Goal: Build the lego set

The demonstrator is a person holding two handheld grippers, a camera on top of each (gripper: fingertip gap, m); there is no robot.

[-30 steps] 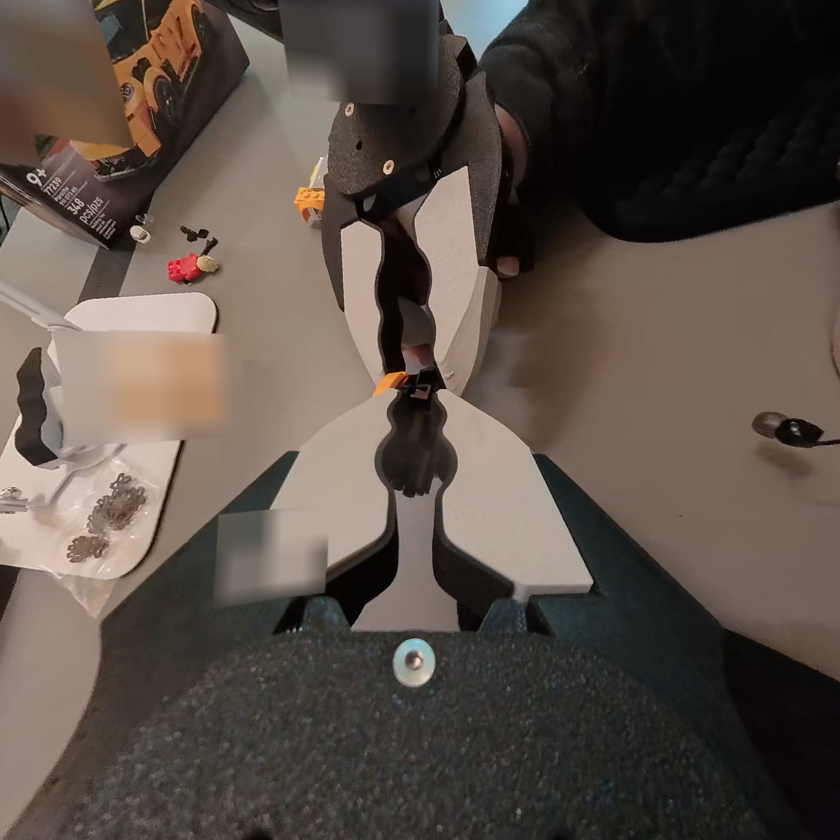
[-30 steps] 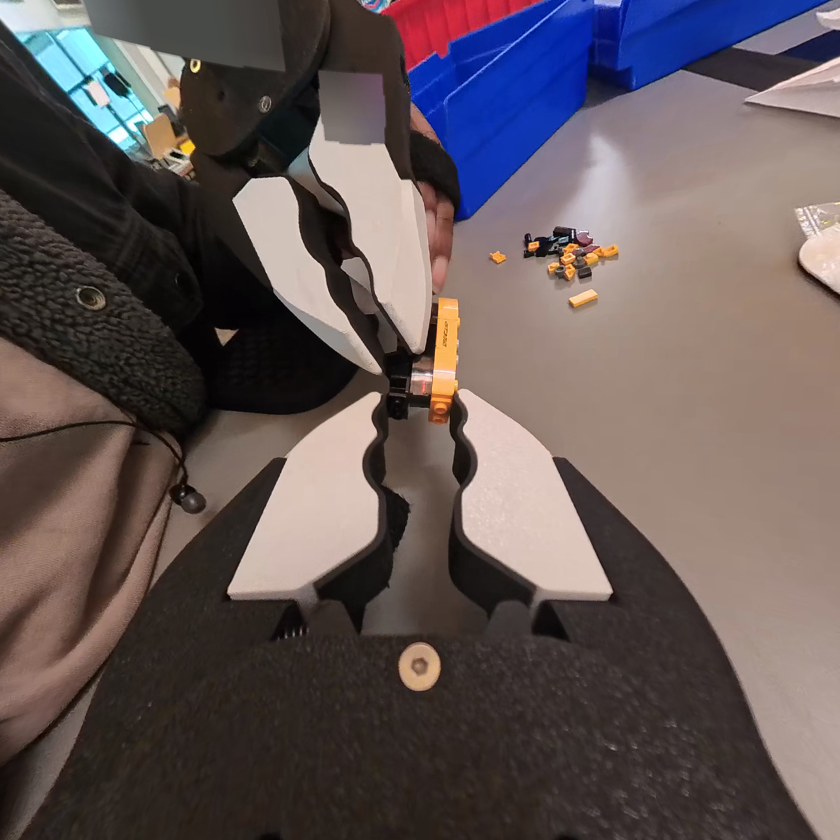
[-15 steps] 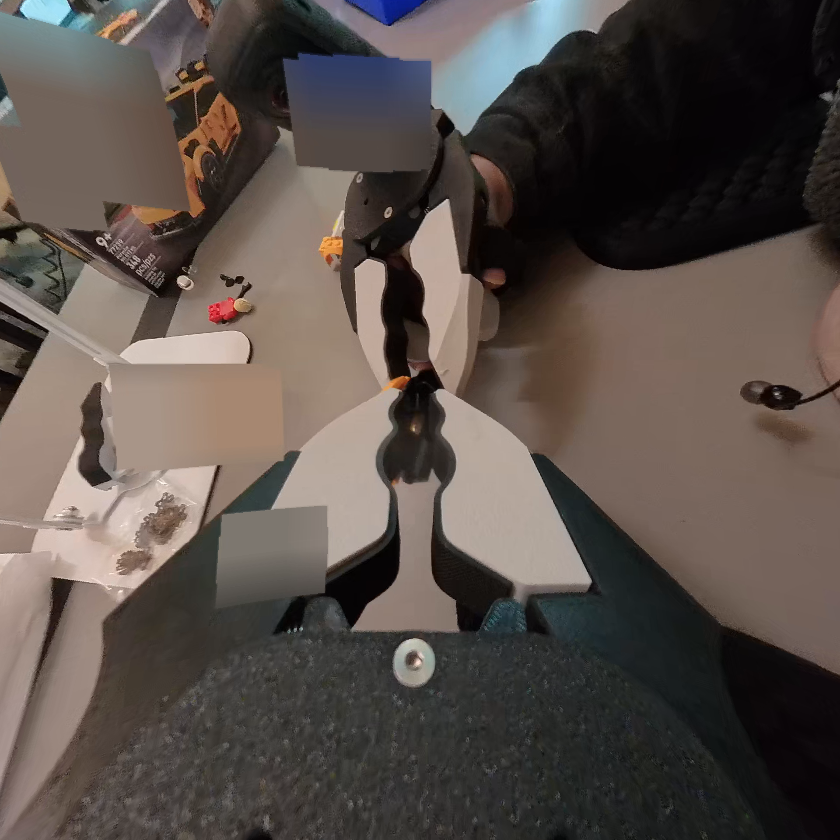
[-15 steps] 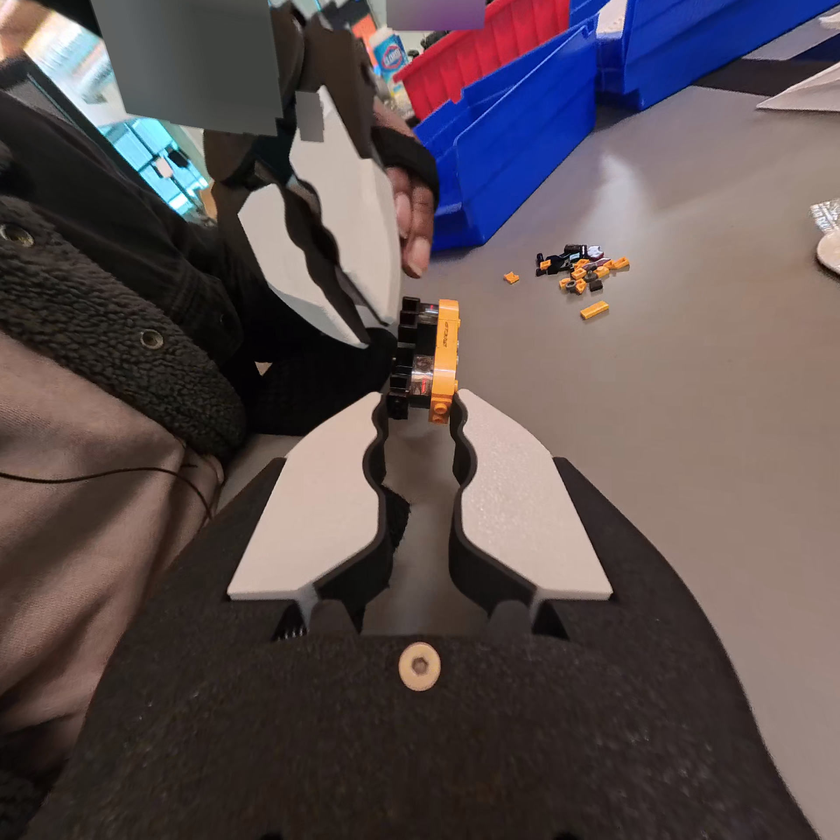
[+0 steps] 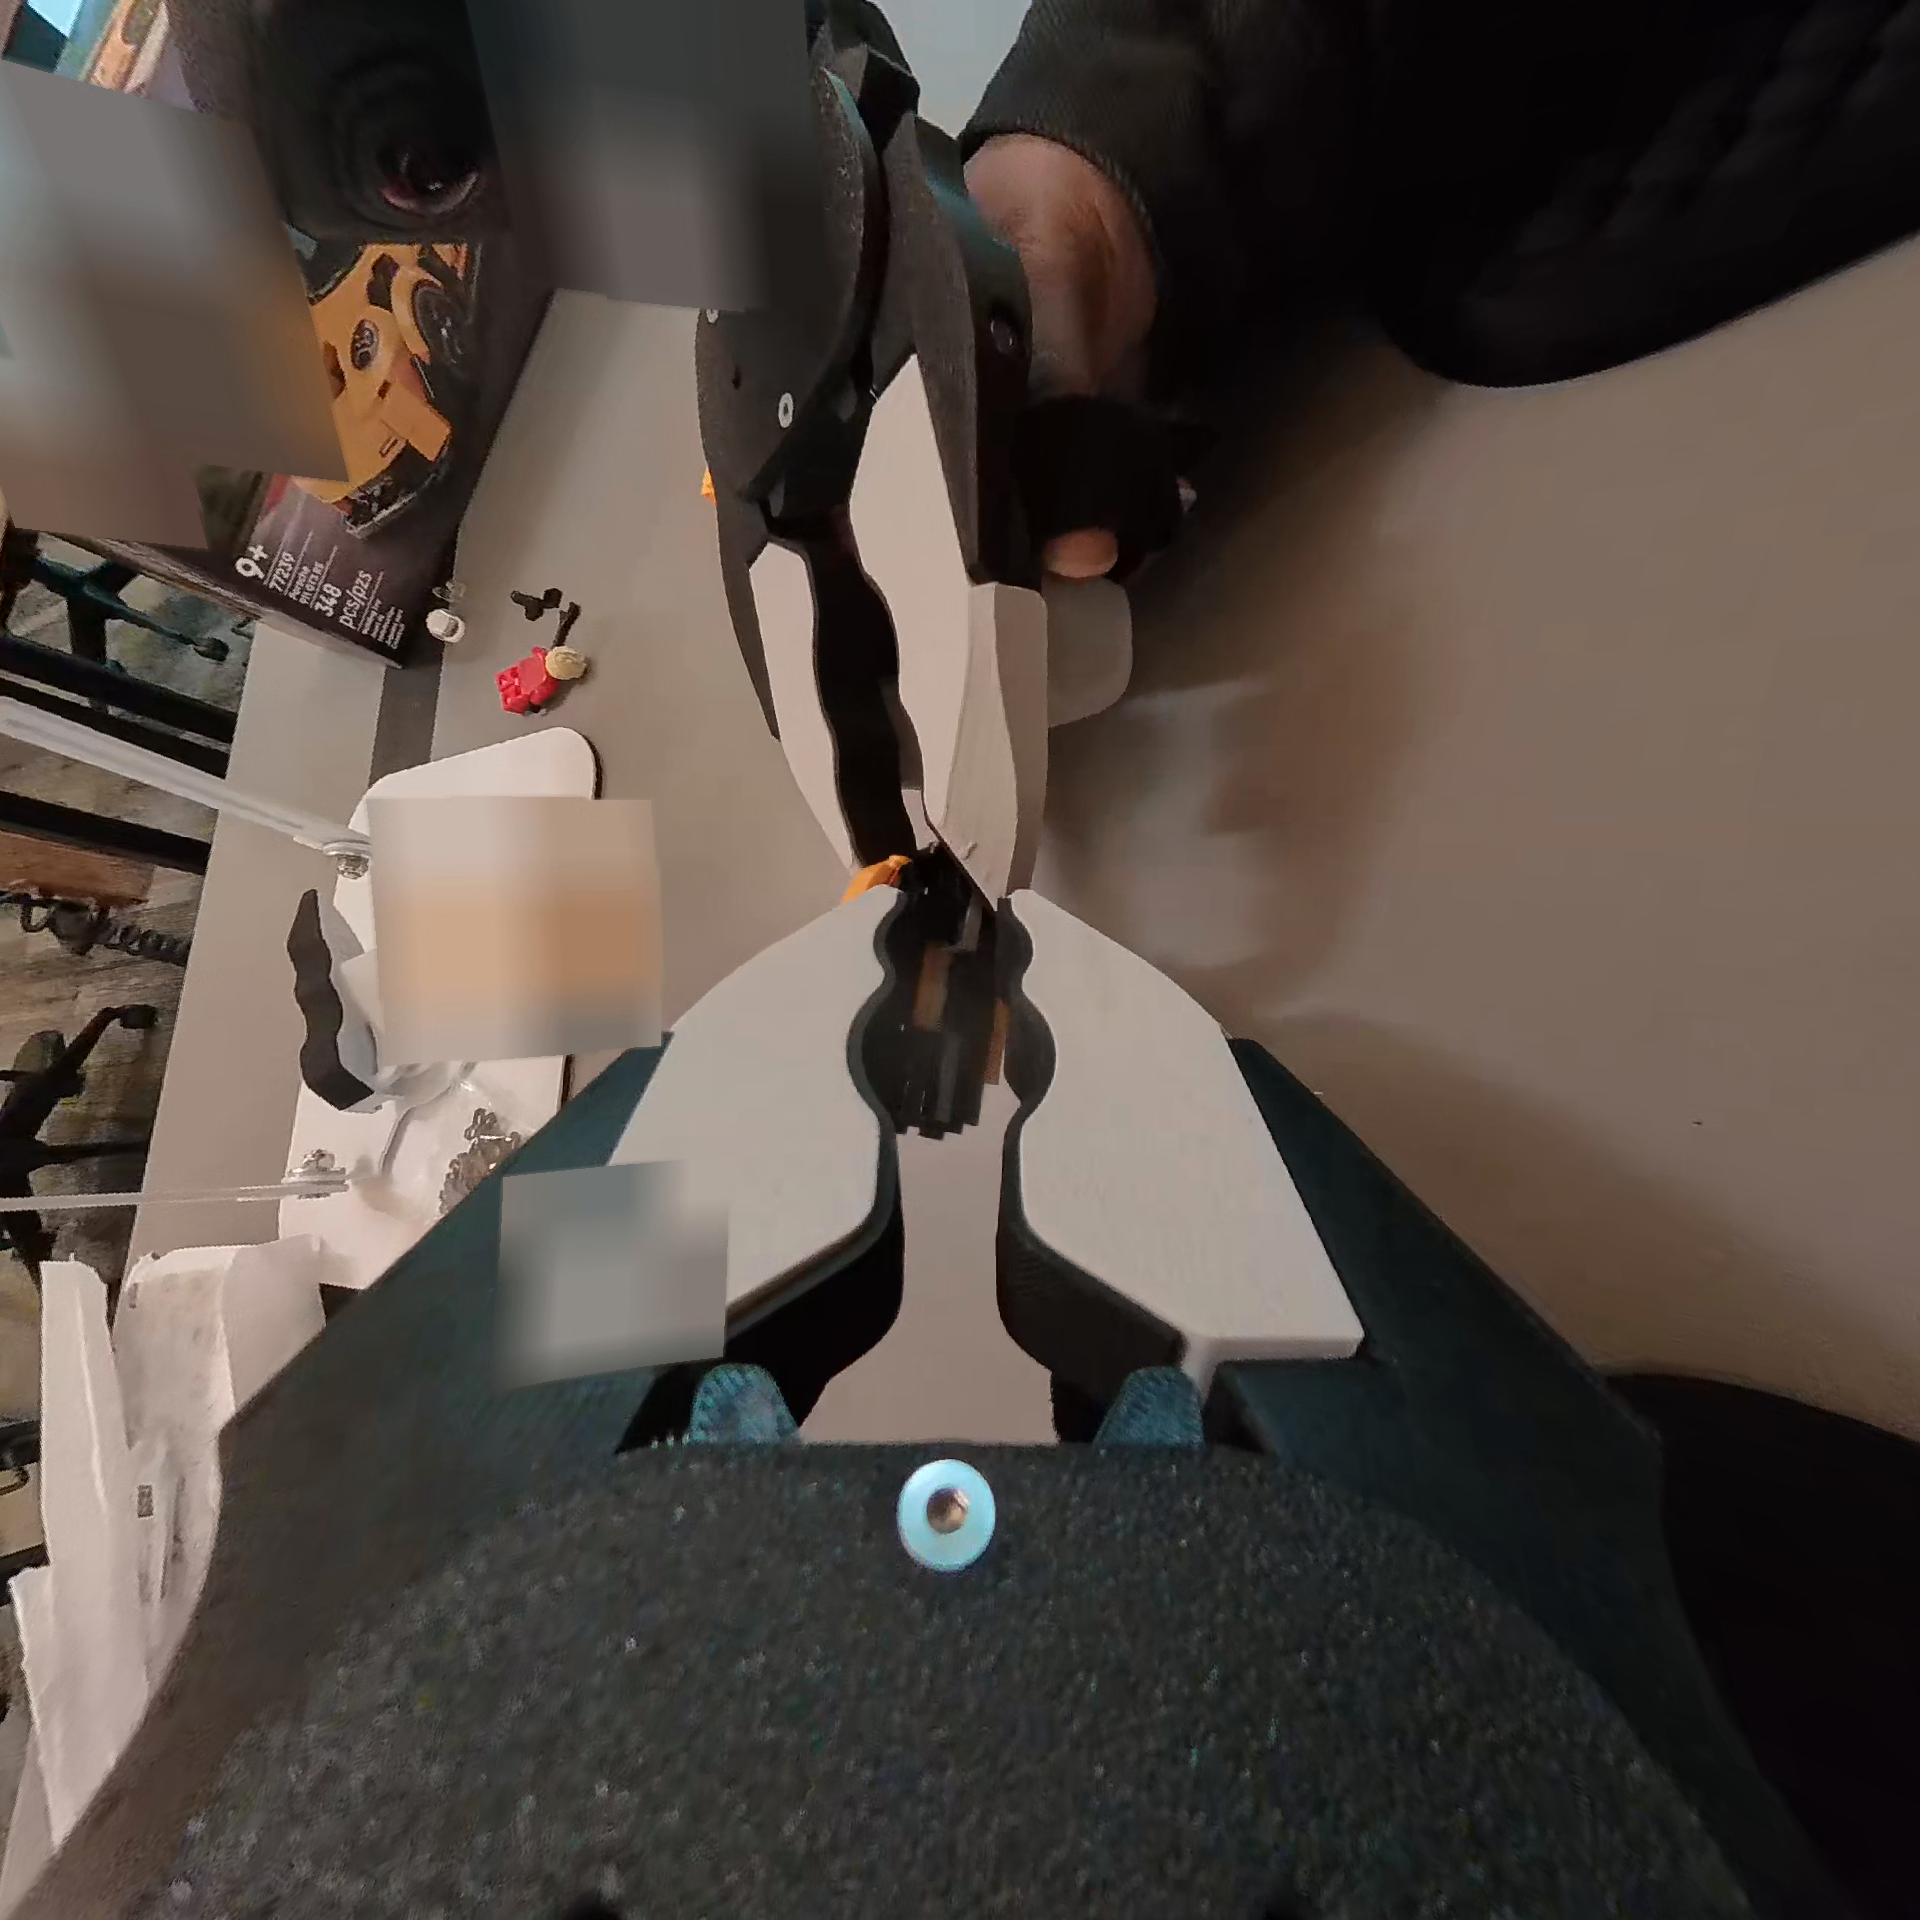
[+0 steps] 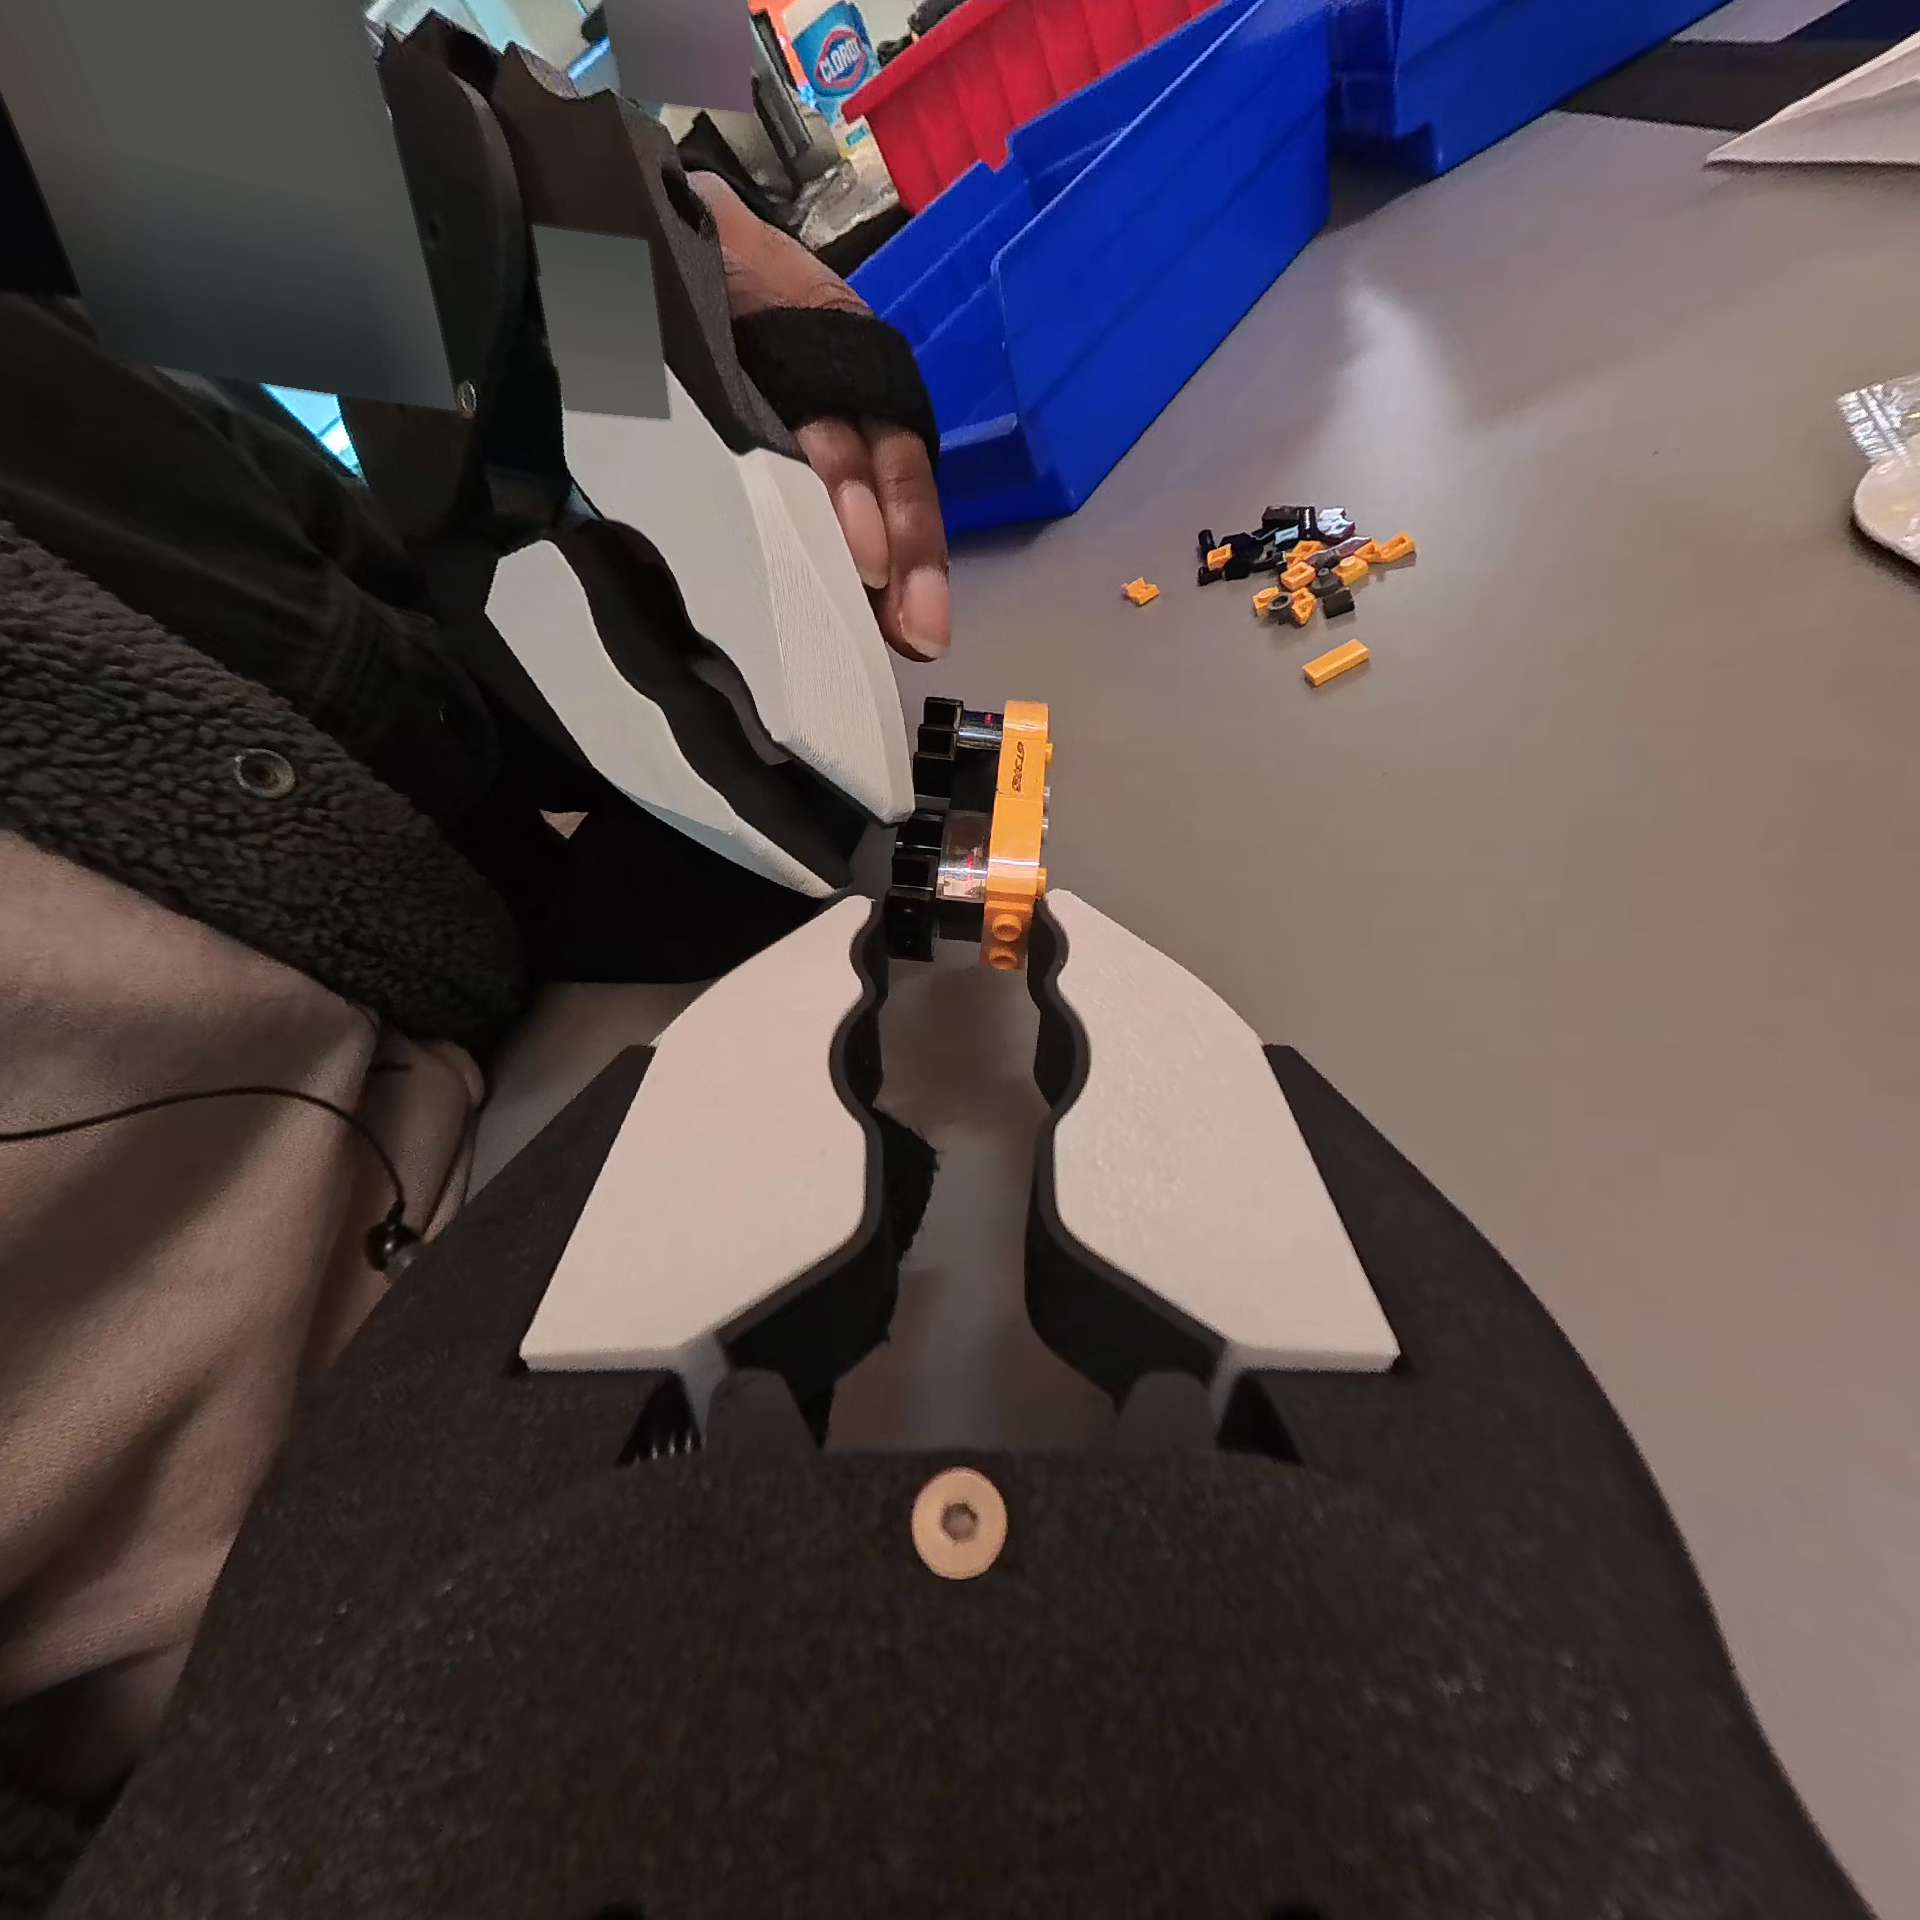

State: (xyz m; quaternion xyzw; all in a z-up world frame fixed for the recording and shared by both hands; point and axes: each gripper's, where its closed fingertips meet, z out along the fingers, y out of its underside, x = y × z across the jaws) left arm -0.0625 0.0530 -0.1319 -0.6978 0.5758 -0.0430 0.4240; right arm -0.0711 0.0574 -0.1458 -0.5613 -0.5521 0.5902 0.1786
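Observation:
My right gripper [image 6: 956,914] is shut on a small lego assembly [image 6: 1013,810], an orange plate stacked on black and clear parts, held on edge above the grey table [image 6: 1507,935]. My left gripper [image 5: 945,909] is shut on a black lego piece [image 5: 940,1039]. Its tips meet the right gripper [image 5: 935,862] head-on. In the right wrist view the left gripper [image 6: 862,852] comes in from the upper left and presses against the black side of the assembly. An orange corner of the assembly [image 5: 873,873] shows in the left wrist view.
A pile of loose orange and black pieces [image 6: 1299,571] and one orange tile [image 6: 1335,662] lie beyond the grippers. Blue bins [image 6: 1143,260] and a red bin [image 6: 997,94] stand behind. The lego box [image 5: 384,436], a red piece [image 5: 535,681] and a white board [image 5: 488,758] lie on the left.
Both grippers stay shut and tip to tip. The left gripper has tilted and now meets the assembly more from the side. In the left wrist view the right gripper looms closer.

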